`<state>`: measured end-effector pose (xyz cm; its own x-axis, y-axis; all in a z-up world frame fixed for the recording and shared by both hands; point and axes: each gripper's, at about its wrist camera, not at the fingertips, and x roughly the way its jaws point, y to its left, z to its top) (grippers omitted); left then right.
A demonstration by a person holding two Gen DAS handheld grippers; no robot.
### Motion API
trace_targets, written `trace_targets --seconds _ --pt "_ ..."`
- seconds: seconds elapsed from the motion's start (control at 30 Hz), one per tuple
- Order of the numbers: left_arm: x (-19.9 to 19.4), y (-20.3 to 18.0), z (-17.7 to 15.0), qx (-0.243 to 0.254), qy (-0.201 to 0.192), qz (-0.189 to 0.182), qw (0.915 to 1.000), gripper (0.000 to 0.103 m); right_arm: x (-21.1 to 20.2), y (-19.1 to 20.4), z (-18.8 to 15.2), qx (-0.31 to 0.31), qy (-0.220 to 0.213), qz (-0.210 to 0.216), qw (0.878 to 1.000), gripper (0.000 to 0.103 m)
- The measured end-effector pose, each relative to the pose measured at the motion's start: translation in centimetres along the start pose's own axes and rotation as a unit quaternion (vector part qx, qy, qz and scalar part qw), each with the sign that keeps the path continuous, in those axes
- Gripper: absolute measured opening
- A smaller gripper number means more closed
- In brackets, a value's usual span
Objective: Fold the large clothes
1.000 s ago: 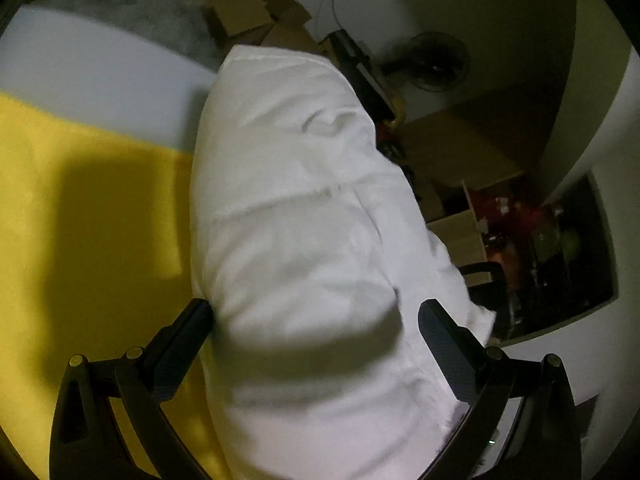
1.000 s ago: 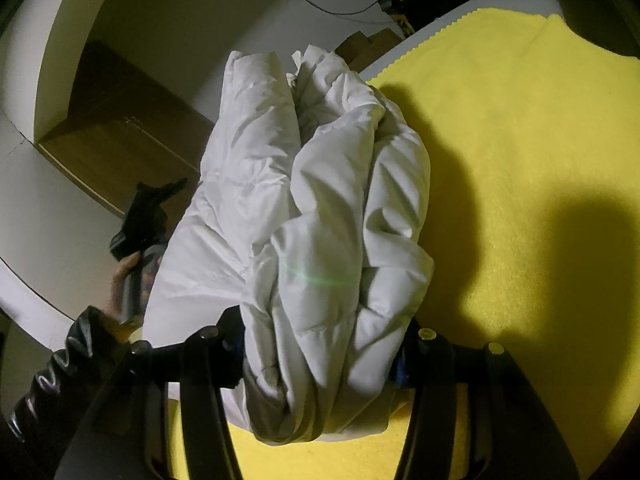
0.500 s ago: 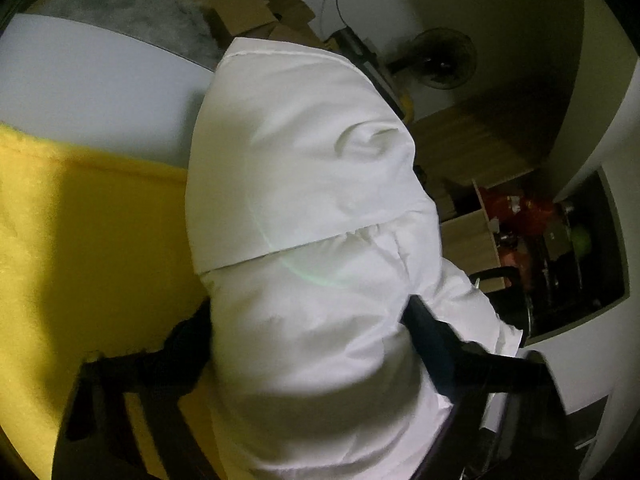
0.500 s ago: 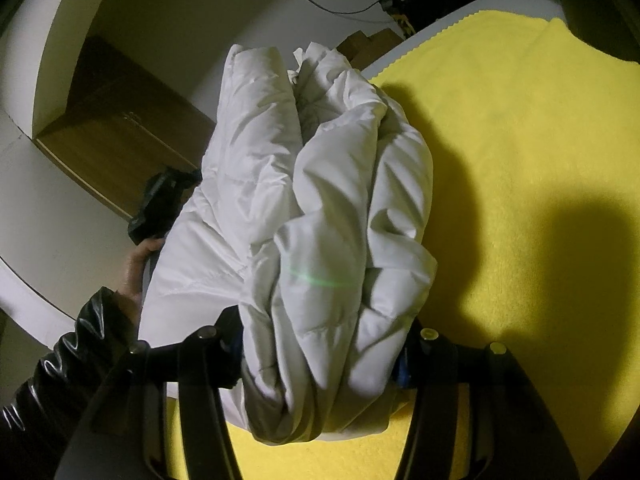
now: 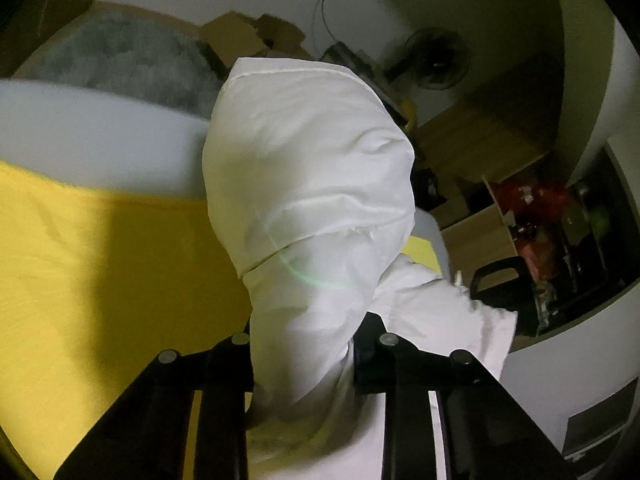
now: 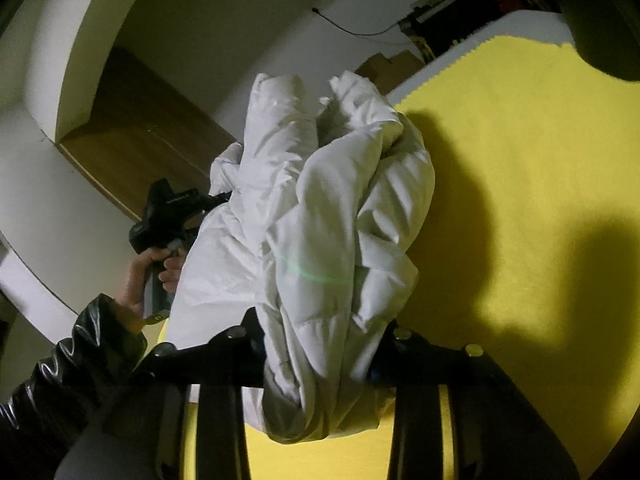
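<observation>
— Two grippers, both squeezing one garment?

— Both on the white puffer jacket (image 5: 308, 184). Left gripper (image 5: 304, 356) narrowing at this moment, jaws nearly together with a thick bunch of white padding pinched between the pads. Right gripper (image 6: 320, 356) likewise closing, a crumpled roll of the same jacket (image 6: 320, 240) wedged between its black fingers (image 6: 236, 356).

— Whereabouts of the jacket?

— Over the yellow cloth (image 5: 100, 280), bunched and lifted into a tall hump in the left wrist view, running from 6 o'clock up toward 12. Quilted seams visible across the shell. In the right wrist view, same bundle from 6 toward 11 o'clock, yellow cloth (image 6: 520, 160) spreading away at 3 o'clock, dark shadows across it.

— Anything else holding on?

— At 9 o'clock in the right wrist view, a hand (image 6: 140, 276) in a glossy black sleeve (image 6: 72, 360), gripping the handle of the left gripper (image 6: 172, 216), which meets the jacket's edge.

— Any writing, labels, brand marks?

— None legible on jacket, cloth or tools. Cannot tell about tags; too dim, partly blurred.

— Background?

— Cardboard boxes (image 5: 240, 36) at 12 o'clock, a fan (image 5: 436, 60) at 1 o'clock, grey rug (image 5: 120, 56) at 11.
</observation>
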<state>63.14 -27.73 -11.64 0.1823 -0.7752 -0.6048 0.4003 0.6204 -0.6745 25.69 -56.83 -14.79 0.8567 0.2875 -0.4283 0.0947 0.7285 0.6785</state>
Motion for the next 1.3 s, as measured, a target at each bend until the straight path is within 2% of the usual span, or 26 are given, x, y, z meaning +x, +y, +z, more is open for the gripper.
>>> trace_targets --seconds 0.17,0.33,0.43,0.53,0.7,0.87,1.0,1.1,1.2,1.27,1.3 --pt "-7.0 -1.6 0.5 0.017 -0.033 0.007 0.9993 0.026 -1.0 4.6 0.1 -0.026 0.007 0.03 0.999 0.032" --pt "-15.3 -1.9 0.4 0.03 -0.068 0.023 0.9969 0.026 -2.8 12.0 0.3 -0.07 0.011 0.07 0.995 0.032" --pt "-19.4 -1.0 -0.8 0.033 -0.083 0.039 0.9953 0.026 -2.7 15.8 -1.1 -0.096 0.023 0.082 0.992 0.032" --pt "-21.7 1.1 -2.6 0.027 -0.088 0.056 0.9942 0.026 -1.9 17.4 -3.0 -0.102 0.036 0.091 0.99 0.032" --pt "-21.6 5.1 -6.0 0.001 -0.078 0.074 0.9942 0.026 -0.2 17.6 -6.6 -0.091 0.073 0.09 0.989 0.032" --pt "-19.3 9.2 -9.3 -0.026 -0.06 0.075 0.995 0.026 1.0 16.5 -10.5 -0.086 0.103 0.068 0.989 0.032" --pt "-17.7 11.6 -10.6 -0.025 -0.047 0.085 0.995 0.027 2.7 14.5 -12.8 -0.067 0.134 0.05 0.988 0.032" --pt "-16.9 11.6 -10.3 -0.015 -0.05 0.086 0.9949 0.028 3.0 14.2 -13.6 -0.067 0.133 0.045 0.988 0.033" --pt "-16.5 11.2 -10.3 -0.002 -0.039 0.111 0.993 0.044 3.1 14.4 -13.3 -0.055 0.135 0.032 0.989 0.047" --pt "-16.7 10.8 -10.1 -0.001 -0.026 0.139 0.9899 0.071 3.2 15.1 -13.1 -0.053 0.136 0.015 0.989 0.057" --pt "-17.6 10.1 -10.1 0.017 -0.039 0.159 0.9863 0.099 3.0 15.7 -13.1 -0.056 0.135 0.009 0.989 0.06"
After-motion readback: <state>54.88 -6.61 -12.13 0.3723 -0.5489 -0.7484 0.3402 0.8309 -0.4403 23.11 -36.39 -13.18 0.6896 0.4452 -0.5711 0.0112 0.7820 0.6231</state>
